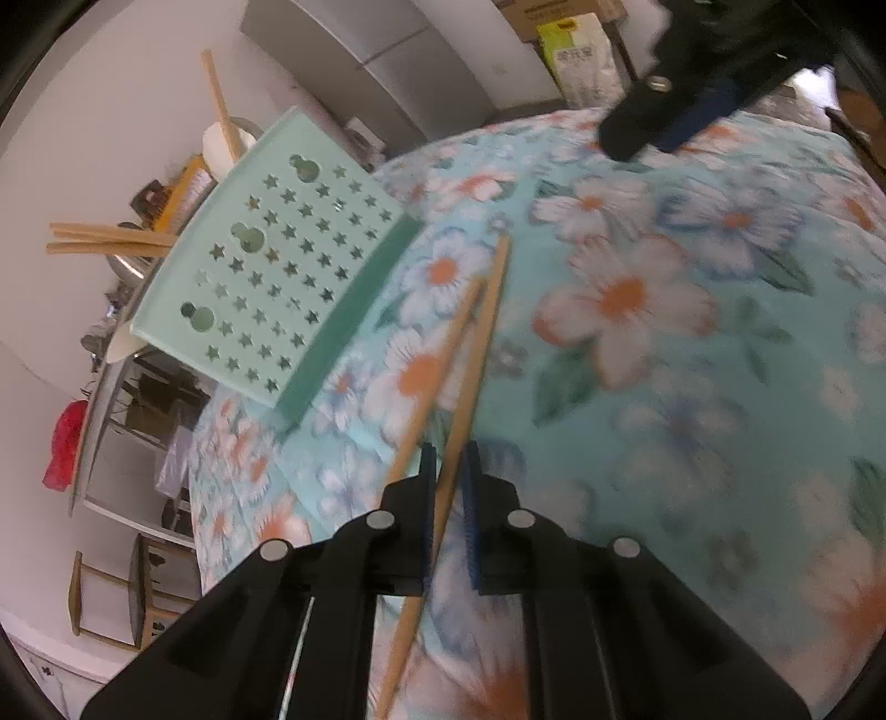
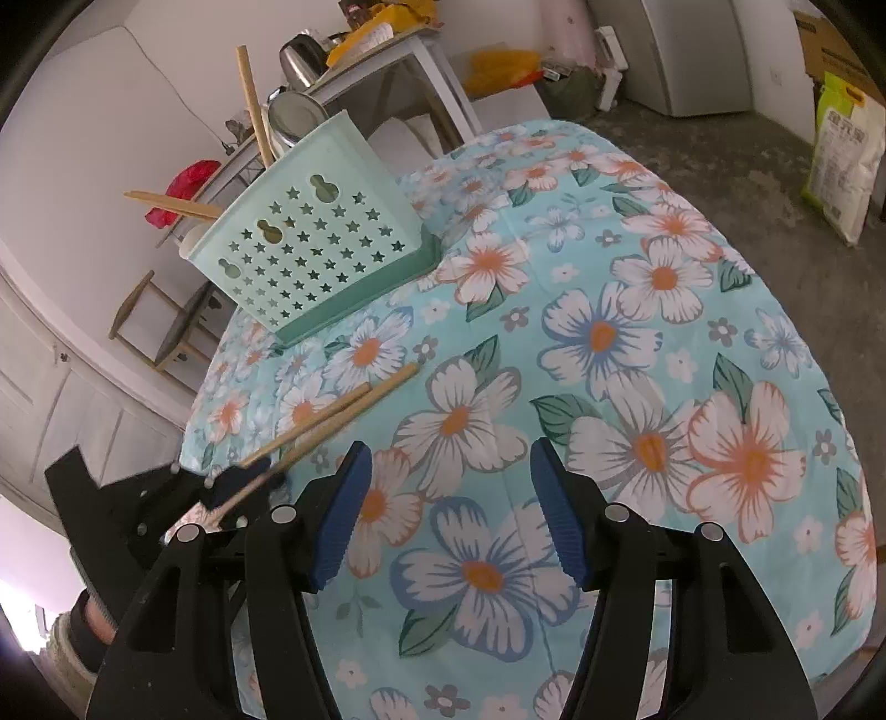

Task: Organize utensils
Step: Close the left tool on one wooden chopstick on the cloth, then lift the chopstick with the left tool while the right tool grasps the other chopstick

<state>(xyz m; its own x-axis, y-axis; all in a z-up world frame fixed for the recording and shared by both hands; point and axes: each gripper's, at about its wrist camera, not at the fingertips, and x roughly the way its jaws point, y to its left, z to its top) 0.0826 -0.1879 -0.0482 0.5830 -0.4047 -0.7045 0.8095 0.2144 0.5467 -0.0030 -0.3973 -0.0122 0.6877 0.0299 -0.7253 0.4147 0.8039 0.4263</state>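
Note:
Two wooden chopsticks (image 1: 476,343) lie crossed over the floral tablecloth. My left gripper (image 1: 448,487) is shut on one chopstick near its thin end; the other chopstick passes just left of the jaws. They also show in the right wrist view (image 2: 343,404), with the left gripper (image 2: 243,482) at their near end. A mint-green perforated utensil basket (image 1: 277,266) stands at the table's far left, with several chopsticks (image 1: 105,238) sticking out; it also shows in the right wrist view (image 2: 310,243). My right gripper (image 2: 443,509) is open and empty above the cloth.
The floral tablecloth (image 2: 637,343) covers the round table, which drops off at the left and far edges. A glass side table (image 2: 387,50) with a kettle stands behind the basket. A wooden stool (image 2: 155,327) is on the floor at the left.

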